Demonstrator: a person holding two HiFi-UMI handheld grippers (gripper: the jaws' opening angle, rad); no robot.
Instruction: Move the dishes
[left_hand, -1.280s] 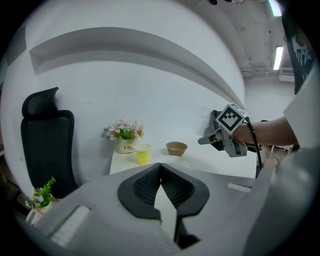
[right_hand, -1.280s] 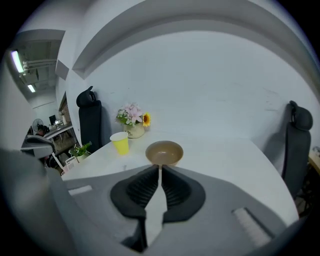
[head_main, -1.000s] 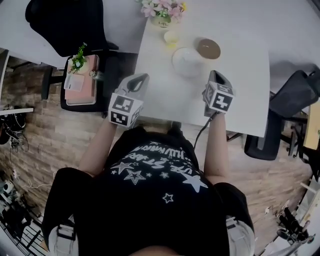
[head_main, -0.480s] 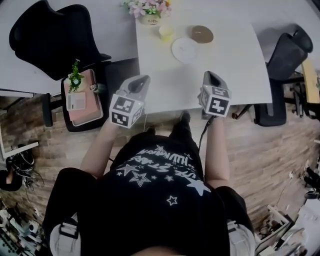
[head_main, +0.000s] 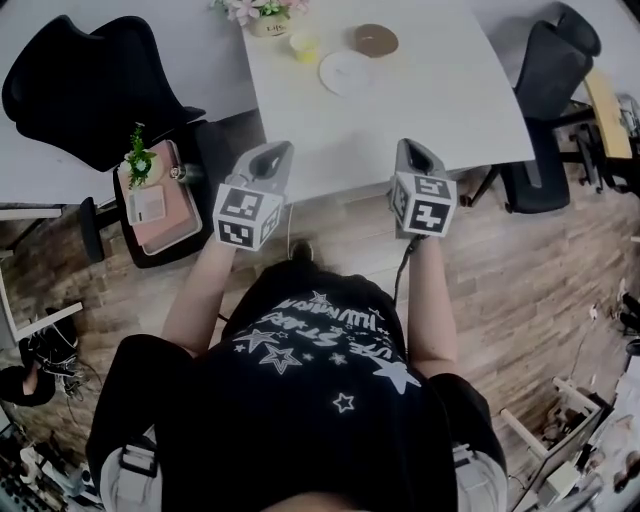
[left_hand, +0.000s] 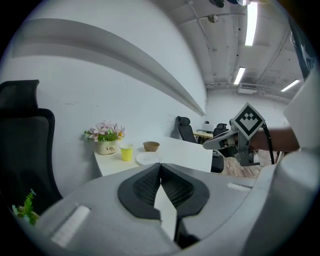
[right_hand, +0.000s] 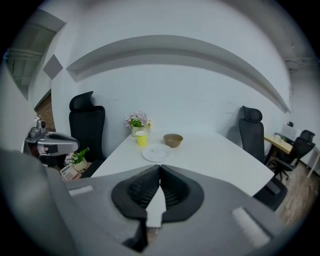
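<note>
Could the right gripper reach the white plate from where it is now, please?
Probably not yet: the right gripper is at the table's near edge, the white plate far across it; nothing blocks.

The white desk (head_main: 420, 100) carries four things grouped at its far end: a flower pot (head_main: 268, 20) at the corner, a yellow cup (head_main: 304, 46) just beside it, a plate (head_main: 345, 72), and a brown bowl (head_main: 375, 40) near the plate.
</note>
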